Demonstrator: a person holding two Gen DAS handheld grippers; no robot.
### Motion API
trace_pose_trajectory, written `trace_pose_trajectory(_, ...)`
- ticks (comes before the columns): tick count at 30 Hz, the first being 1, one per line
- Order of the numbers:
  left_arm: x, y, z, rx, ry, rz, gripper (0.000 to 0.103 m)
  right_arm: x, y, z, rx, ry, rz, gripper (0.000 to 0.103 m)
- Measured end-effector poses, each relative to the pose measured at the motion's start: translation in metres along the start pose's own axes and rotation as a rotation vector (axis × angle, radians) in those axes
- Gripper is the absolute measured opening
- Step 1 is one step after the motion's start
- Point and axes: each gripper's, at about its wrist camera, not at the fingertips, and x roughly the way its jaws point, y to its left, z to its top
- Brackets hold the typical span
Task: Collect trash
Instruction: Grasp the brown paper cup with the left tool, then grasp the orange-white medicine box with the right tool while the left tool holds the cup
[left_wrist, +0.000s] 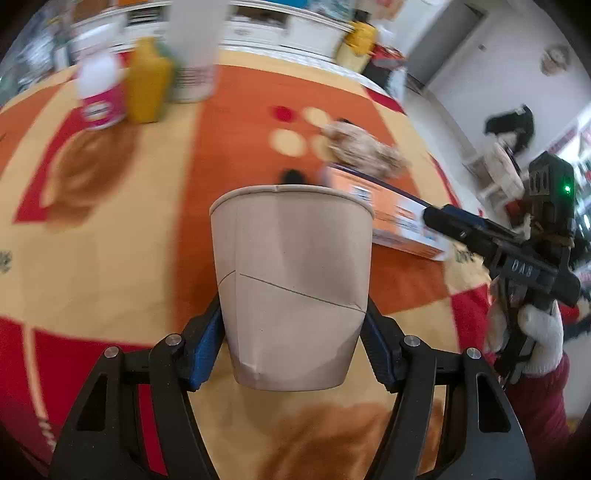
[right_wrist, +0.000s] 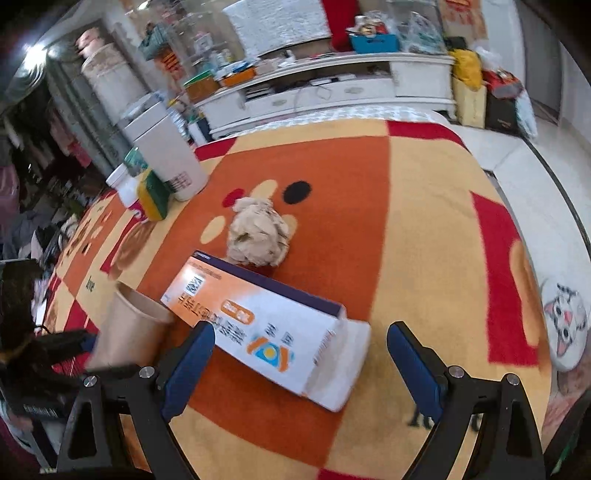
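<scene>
Left gripper (left_wrist: 293, 339) pinches the paper cup (left_wrist: 291, 280), hiding its base; right gripper (right_wrist: 301, 363) spread wide over the orange carton (right_wrist: 258, 325). Background bottles too blurry.

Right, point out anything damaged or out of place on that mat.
The paper cup in the left tongs is creased across its wall and dented near the base. A crumpled paper ball lies loose on the mat, and the box lies flat with its end flap hanging open.
</scene>
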Motion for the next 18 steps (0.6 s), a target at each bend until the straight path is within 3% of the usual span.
trace_pose_trajectory(6, -0.010, 0.026, -0.013, -0.068, -0.014, 0.024, 0.067, 0.022, -0.007, 0.022, 0.065, 0.003, 0.037, 0.093)
trace_pose_trajectory(12, -0.005, 0.025, -0.014, -0.064, -0.033, 0.057, 0.067, 0.024, 0.026, -0.010, -0.039, 0.137, 0.146, 0.093)
trace_pose_trajectory(15, -0.007, 0.031, -0.013, -0.076, -0.047, 0.076, 0.067, 0.013, 0.041, -0.027, -0.094, 0.149, 0.127, 0.093)
trace_pose_trajectory(18, -0.011, 0.039, -0.013, -0.101, -0.056, 0.083, 0.067, 0.007, 0.044, -0.027, -0.098, 0.103, 0.051, 0.093)
